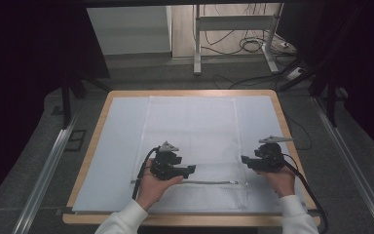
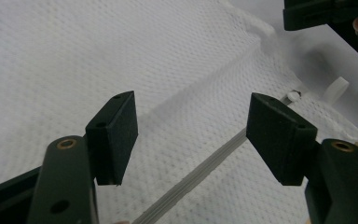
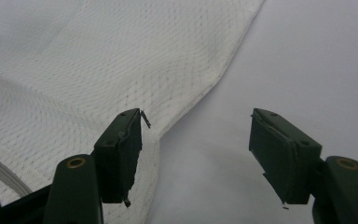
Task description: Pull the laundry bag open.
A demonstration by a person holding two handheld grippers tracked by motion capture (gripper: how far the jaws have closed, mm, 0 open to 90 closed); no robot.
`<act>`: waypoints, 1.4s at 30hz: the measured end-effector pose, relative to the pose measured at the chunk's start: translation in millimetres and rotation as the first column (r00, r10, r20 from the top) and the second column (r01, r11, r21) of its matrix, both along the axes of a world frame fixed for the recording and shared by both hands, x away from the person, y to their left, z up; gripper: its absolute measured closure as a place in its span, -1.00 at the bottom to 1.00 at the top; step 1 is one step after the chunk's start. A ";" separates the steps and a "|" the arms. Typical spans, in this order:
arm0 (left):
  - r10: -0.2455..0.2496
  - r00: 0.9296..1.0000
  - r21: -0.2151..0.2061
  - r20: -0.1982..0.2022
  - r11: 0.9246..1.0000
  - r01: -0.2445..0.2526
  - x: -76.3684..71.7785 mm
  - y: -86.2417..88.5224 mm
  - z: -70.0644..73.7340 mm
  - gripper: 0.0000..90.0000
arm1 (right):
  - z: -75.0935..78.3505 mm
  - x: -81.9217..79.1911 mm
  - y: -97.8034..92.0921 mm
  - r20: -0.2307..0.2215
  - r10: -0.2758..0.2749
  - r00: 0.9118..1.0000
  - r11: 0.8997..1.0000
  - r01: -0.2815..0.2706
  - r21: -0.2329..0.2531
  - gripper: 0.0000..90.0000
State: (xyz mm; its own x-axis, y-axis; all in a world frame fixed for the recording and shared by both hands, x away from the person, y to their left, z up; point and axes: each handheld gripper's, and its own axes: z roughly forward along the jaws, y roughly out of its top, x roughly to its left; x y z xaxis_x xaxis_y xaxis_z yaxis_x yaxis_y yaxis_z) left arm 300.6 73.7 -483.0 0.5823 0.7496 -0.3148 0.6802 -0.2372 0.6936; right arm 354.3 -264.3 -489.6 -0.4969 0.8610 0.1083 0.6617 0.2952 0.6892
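Mesh bag (image 1: 191,141) lies flat mid-table on a white sheet (image 1: 117,146), zipper (image 1: 190,183) along its 6 o'clock end. Left gripper (image 1: 191,169) hovers over the zipper line at the bag's 7 o'clock, jaws spread, gripping nothing (zipper runs between them). Right gripper (image 1: 244,159) at the bag's 4 o'clock edge, jaws likewise spread, empty.
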 end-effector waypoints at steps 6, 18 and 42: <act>-0.021 1.000 0.000 0.002 1.000 0.021 -1.8 -10.2 0.1 -0.24 | 0.3 -0.6 0.2 -0.001 0.000 1.000 1.000 0.000 0.001 -0.26; -0.050 0.999 0.000 0.012 0.999 0.050 -4.9 -29.0 -1.2 -0.22 | 0.1 -0.1 -0.2 -0.005 -0.001 1.000 1.000 0.001 -0.005 -0.29; -0.117 0.992 0.003 -0.046 0.993 0.117 -5.2 -65.8 -6.9 -0.18 | 2.8 -0.9 -2.5 0.002 -0.004 1.000 1.000 0.004 -0.002 -0.31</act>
